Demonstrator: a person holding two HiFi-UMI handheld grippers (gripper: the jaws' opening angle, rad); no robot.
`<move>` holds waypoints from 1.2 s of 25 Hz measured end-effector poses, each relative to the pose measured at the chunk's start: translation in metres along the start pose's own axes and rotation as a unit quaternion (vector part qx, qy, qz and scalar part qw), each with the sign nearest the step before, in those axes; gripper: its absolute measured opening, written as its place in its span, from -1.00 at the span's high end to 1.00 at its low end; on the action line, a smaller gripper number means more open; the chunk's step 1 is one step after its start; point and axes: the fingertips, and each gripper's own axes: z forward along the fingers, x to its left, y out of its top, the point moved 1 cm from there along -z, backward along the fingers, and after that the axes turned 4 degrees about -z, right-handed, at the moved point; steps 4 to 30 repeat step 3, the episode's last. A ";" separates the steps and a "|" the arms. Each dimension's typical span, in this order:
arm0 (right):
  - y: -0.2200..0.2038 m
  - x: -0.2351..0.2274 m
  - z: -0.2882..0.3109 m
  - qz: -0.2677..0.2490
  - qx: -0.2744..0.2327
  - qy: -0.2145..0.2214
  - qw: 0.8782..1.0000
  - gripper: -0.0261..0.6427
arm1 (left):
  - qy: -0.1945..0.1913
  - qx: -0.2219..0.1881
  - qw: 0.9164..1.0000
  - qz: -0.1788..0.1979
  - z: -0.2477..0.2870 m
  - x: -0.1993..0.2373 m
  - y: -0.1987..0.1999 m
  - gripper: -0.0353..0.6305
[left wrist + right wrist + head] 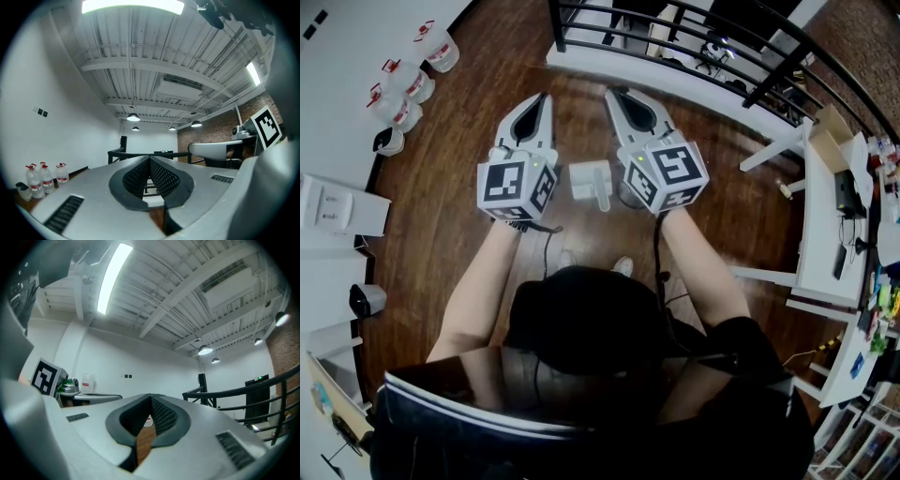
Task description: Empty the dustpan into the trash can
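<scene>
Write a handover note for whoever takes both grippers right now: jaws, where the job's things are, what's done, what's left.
Grippers: the left gripper and the right gripper are held out side by side, roughly level, above the wooden floor. Both have their jaws shut with nothing between them.
Things: a white object with a handle, which looks like the dustpan, lies on the floor below and between the two grippers, untouched. The trash can can't be made out with certainty in any view.
Done: nothing yet.
Left: open the jaws, grasp the dustpan by its handle, find the trash can, and tip the dustpan out into it.
</scene>
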 end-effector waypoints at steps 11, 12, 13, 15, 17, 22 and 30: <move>-0.001 0.002 0.000 -0.001 0.002 0.000 1.000 0.91 | 0.001 0.001 1.000 -0.001 -0.002 0.001 0.000 0.88; -0.001 0.002 0.000 -0.001 0.002 0.000 1.000 0.91 | 0.001 0.001 1.000 -0.001 -0.002 0.001 0.000 0.88; -0.001 0.002 0.000 -0.001 0.002 0.000 1.000 0.91 | 0.001 0.001 1.000 -0.001 -0.002 0.001 0.000 0.88; -0.001 0.002 0.000 -0.001 0.002 0.000 1.000 0.91 | 0.001 0.001 1.000 -0.001 -0.002 0.001 0.000 0.88; -0.001 0.002 0.000 -0.001 0.002 0.000 1.000 0.91 | 0.001 0.001 1.000 -0.001 -0.002 0.001 0.000 0.88; -0.001 0.002 0.000 -0.001 0.002 0.000 1.000 0.91 | 0.001 0.001 1.000 -0.001 -0.002 0.001 0.000 0.88; -0.001 0.002 0.000 -0.001 0.002 0.000 1.000 0.91 | 0.001 0.001 1.000 -0.001 -0.002 0.001 0.000 0.88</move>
